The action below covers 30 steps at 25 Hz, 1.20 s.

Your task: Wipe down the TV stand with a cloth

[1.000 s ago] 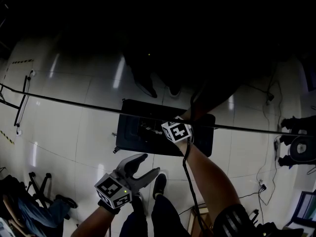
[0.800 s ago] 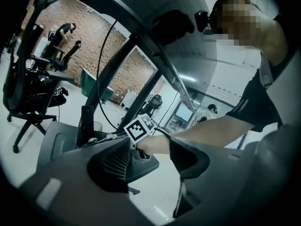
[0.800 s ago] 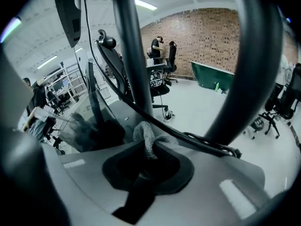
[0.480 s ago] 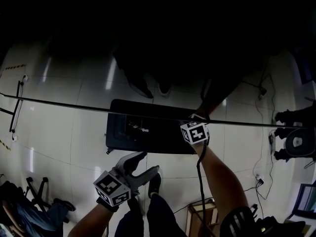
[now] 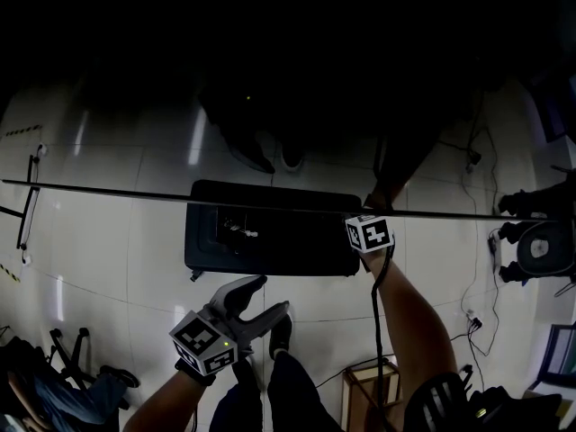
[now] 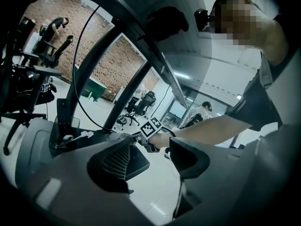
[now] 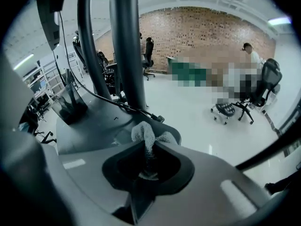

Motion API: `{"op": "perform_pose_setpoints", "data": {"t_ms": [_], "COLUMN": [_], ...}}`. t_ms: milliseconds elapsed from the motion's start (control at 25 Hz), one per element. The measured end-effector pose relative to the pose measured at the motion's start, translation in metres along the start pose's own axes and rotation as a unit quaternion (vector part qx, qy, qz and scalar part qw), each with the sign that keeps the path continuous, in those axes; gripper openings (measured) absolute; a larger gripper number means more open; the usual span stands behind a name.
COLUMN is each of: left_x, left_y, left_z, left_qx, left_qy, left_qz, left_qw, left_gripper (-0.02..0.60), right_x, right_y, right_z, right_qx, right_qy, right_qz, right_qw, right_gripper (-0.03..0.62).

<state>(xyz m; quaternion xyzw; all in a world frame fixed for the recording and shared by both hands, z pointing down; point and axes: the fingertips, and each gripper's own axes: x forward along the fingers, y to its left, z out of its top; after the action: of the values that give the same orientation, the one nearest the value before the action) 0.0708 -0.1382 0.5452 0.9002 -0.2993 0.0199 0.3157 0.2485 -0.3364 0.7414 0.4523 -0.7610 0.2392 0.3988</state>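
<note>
In the dim head view the TV stand's black rectangular base lies on the white tiled floor. My right gripper is at the base's right end, with its marker cube over the corner. In the right gripper view it is shut on a bunched white cloth, pressed to the grey base surface next to the stand's upright poles. My left gripper hovers open in front of the base, apart from it. In the left gripper view nothing sits between its fingers.
A thin dark bar crosses the head view above the base. Loose cables and a small tray lie on the base's left part. A wooden box stands by my legs. Office chairs are at lower left, floor cables at right.
My right gripper has slid to the right along the base with the cloth, from near the middle to the right end. The left gripper has stayed open and nearly still.
</note>
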Motion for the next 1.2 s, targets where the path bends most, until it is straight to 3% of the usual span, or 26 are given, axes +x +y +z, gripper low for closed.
{"op": "perform_pose_setpoints", "data": {"t_ms": [120, 320, 720, 1000, 1200], "left_x": [-0.001, -0.006, -0.033, -0.058, -0.084], "left_y": [0.002, -0.002, -0.023, -0.051, -0.071], "left_z": [-0.005, -0.006, -0.018, -0.033, -0.023], "left_qx": [0.003, 0.0, 0.01, 0.017, 0.032], "left_qy": [0.005, 0.002, 0.003, 0.006, 0.002], "left_qz": [0.001, -0.004, -0.016, -0.027, -0.032], "left_qw": [1.0, 1.0, 0.9998, 0.9995, 0.999], "left_gripper": [0.285, 0.285, 0.285, 0.285, 0.285], "right_x": [-0.002, -0.016, -0.055, -0.082, -0.137], "right_y": [0.005, 0.028, 0.069, 0.099, 0.127], "right_z": [-0.006, -0.032, -0.095, -0.144, -0.138], "right_qx": [0.014, -0.018, 0.001, -0.004, 0.025], "right_qy": [-0.002, -0.004, 0.007, 0.044, -0.012], "right_qz": [0.002, 0.006, 0.021, 0.027, 0.044], "right_qw": [1.0, 1.0, 1.0, 0.999, 0.999], "right_gripper": [0.044, 0.044, 0.044, 0.044, 0.044]}}
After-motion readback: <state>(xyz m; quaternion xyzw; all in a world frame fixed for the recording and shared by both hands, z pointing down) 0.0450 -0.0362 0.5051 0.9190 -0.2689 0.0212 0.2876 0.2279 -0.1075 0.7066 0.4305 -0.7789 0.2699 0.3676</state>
